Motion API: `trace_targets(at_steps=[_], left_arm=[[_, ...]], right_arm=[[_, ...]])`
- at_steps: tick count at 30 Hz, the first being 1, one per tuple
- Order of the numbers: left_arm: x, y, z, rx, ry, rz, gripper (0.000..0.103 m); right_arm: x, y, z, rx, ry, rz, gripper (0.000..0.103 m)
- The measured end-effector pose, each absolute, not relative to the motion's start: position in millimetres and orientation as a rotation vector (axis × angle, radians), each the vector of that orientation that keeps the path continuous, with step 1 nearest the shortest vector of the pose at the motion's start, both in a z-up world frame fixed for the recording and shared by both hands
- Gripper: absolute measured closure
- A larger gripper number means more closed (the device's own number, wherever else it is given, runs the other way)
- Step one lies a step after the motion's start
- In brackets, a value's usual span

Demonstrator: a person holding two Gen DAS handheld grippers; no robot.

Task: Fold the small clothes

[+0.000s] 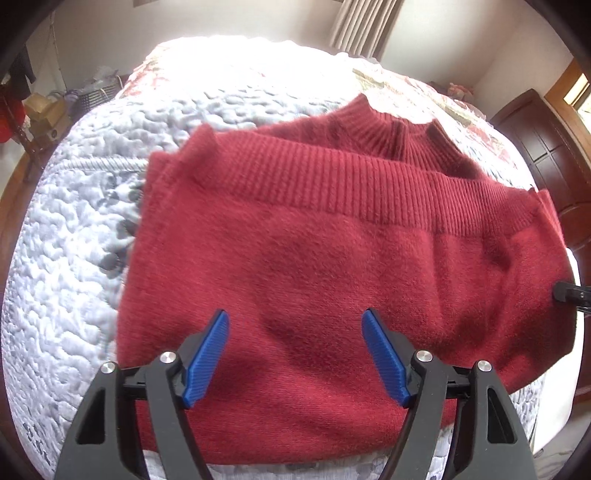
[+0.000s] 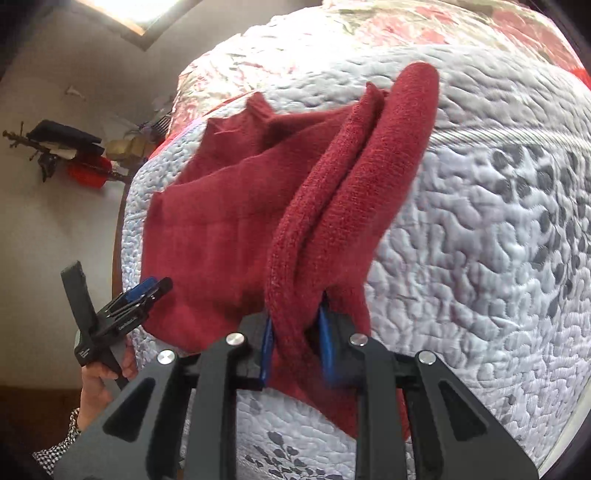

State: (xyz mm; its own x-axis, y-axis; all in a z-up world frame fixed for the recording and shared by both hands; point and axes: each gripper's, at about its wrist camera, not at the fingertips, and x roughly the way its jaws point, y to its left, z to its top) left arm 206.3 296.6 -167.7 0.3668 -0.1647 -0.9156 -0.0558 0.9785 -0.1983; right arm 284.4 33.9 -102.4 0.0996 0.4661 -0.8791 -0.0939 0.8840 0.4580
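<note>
A dark red knitted sweater [image 1: 332,251] lies folded on the quilted bed, its ribbed hem across the middle and its ribbed collar [image 1: 388,129] at the far side. My left gripper [image 1: 295,321] hovers open over the near part of the sweater, blue pads spread wide with nothing between them. In the right wrist view the same sweater [image 2: 229,206] is lifted at one edge. My right gripper [image 2: 295,325] is shut on a bunched fold of it. The left gripper [image 2: 144,291] shows there at the sweater's far left edge, held by a hand [image 2: 99,384]. The right gripper's tip [image 1: 565,291] peeks in at the right edge.
A white and grey quilted bedspread [image 1: 74,240] covers the bed, with a floral red cover [image 2: 424,29] further back. Dark wooden furniture [image 1: 546,155] stands to the right. A rack with clothes and boxes [image 1: 40,114] stands at the left, and curtains [image 1: 362,26] hang behind.
</note>
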Motion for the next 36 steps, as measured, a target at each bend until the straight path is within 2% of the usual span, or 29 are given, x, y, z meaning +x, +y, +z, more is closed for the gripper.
trace_targets(at_steps=[7, 17, 20, 22, 26, 28, 32, 36], left_arm=[[204, 329, -171, -0.261, 1.202, -0.036, 0.028], [193, 348, -169, -0.294, 1.191, -0.023, 0.028], [195, 345, -168, -0.307, 1.191, -0.033, 0.028], [198, 341, -167, -0.321, 1.189, -0.043, 0.028], [205, 330, -159, -0.357, 1.175, -0.085, 0.028], [210, 323, -155, -0.39, 1.17, -0.126, 0.028], [223, 305, -154, -0.476, 1.17, -0.219, 0.028], [238, 276, -161, -0.514, 1.205, -0.287, 0.028]], right_arm=[[293, 123, -99, 0.206, 1.423, 0.541, 0.083], [296, 182, -164, 0.09, 1.515, 0.498, 0.082], [296, 180, -170, 0.085, 1.522, 0.504, 0.078], [297, 182, -167, 0.112, 1.523, 0.544, 0.059], [287, 172, -139, 0.138, 1.475, 0.596, 0.052], [279, 161, -116, 0.155, 1.439, 0.627, 0.042], [270, 127, -87, 0.159, 1.382, 0.593, 0.042], [264, 90, -95, 0.139, 1.391, 0.482, 0.042]])
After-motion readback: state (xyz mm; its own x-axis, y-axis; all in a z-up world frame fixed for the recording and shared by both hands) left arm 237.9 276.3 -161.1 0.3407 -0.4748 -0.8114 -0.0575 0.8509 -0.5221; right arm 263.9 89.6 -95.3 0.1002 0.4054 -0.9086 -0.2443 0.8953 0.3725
